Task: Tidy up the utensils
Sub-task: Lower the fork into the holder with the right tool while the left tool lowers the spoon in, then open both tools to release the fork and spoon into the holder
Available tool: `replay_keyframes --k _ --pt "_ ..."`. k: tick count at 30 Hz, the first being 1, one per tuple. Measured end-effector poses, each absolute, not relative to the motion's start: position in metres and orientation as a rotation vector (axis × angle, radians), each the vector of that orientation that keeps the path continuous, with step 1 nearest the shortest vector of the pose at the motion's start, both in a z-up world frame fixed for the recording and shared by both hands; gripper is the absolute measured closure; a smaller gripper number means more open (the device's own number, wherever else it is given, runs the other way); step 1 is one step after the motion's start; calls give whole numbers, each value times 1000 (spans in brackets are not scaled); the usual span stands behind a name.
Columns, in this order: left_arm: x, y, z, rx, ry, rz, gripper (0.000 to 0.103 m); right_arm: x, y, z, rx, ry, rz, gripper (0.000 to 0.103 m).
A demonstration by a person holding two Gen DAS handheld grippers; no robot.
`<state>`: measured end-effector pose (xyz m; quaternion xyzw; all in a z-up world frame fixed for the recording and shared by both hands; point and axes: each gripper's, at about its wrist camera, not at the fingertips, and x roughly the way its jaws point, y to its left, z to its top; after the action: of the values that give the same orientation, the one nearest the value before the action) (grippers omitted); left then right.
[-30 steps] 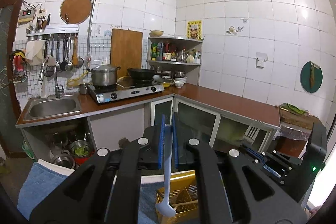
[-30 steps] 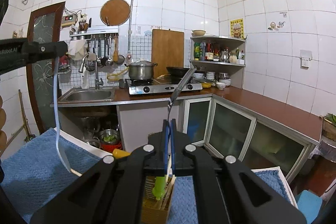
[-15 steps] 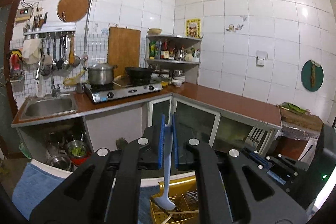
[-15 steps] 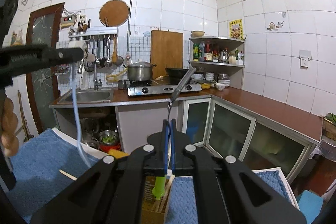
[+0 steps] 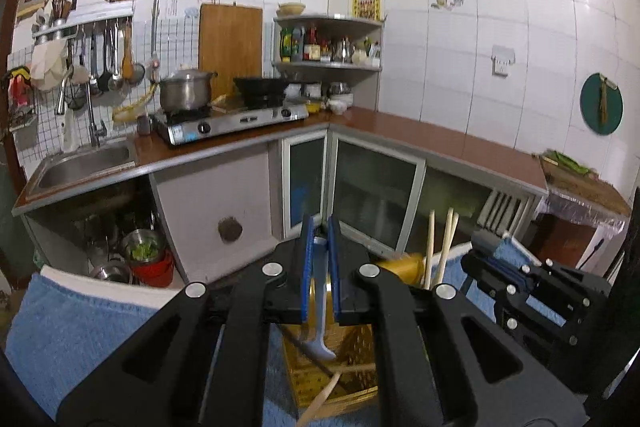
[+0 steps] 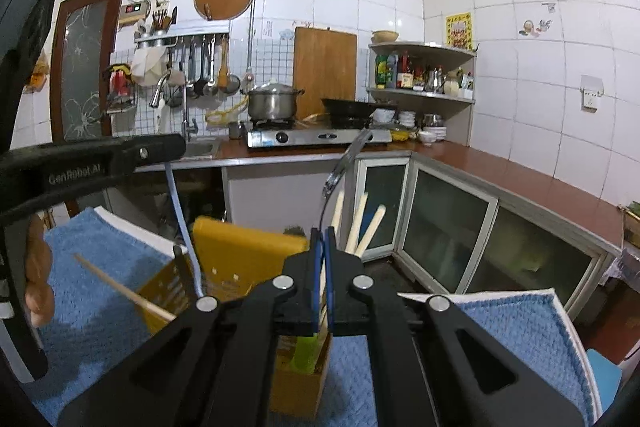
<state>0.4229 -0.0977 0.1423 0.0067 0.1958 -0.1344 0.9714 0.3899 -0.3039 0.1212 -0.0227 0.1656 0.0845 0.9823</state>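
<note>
My left gripper (image 5: 319, 227) has its blue pads pinched on the handle of a pale blue spoon (image 5: 319, 323); the spoon hangs bowl-down, its bowl inside the open top of the yellow utensil holder (image 5: 352, 359) at 6 o'clock in the left wrist view. Wooden chopsticks (image 5: 438, 251) stand tilted in the holder's far section at about 4 o'clock, and one more wooden stick lies slanted across the near edge. My right gripper (image 6: 322, 233) shows its pads pressed nearly together on a thin dark handle of a metal utensil (image 6: 347, 159) that rises toward 12 o'clock; a green handle (image 6: 306, 353) sits just below the pads inside the holder, and I cannot tell if it belongs to the same utensil. The holder stands on a blue towel (image 6: 520, 339). In the right wrist view the left gripper crosses at 9 o'clock, spoon handle dropping toward the holder. Stove (image 6: 316, 137) with steel pot (image 6: 272, 103) at 12 o'clock.
</note>
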Motion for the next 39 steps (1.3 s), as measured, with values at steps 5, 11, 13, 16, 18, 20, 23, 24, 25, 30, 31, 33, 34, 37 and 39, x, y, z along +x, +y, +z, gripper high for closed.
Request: replay_keyframes --k 5,11,13,16,18,20,23,24,25,30,31,33,34,37,39 --pt "422 -98 115 27 459 -267 97 393 -305 102 -42 385 203 101" --pt "420 -94 96 16 531 -268 97 399 -311 84 -17 455 221 101" --pt "417 -93 95 17 543 -270 97 398 -313 80 -11 483 232 99" --pt "408 -88 100 2 568 -283 94 393 -319 84 28 494 243 98" --pt "401 -84 105 -5 571 -280 81 389 -323 89 48 500 243 88" --pt "387 -76 114 -20 558 -280 53 378 -327 98 54 476 224 62" --pt "367 -68 128 -31 525 -272 36 365 -330 114 63 441 210 57" --pt "361 -67 133 -28 516 -270 34 359 -331 119 61 435 196 55" --pt "353 -63 138 -26 505 -263 27 355 -332 123 58 431 184 53" --pt "321 -45 149 -23 450 -231 9 324 -330 133 51 398 138 34" --pt "315 -41 148 -20 446 -220 7 320 -329 134 50 397 132 32" --pt "309 -34 145 -18 442 -203 5 307 -324 128 46 399 122 26" --pt "305 -29 142 -20 443 -195 5 302 -322 126 47 401 124 25" --pt "301 -12 123 -50 480 -179 5 287 -312 107 44 424 126 19" --pt "300 0 103 -65 518 -161 5 281 -305 94 35 446 123 18"
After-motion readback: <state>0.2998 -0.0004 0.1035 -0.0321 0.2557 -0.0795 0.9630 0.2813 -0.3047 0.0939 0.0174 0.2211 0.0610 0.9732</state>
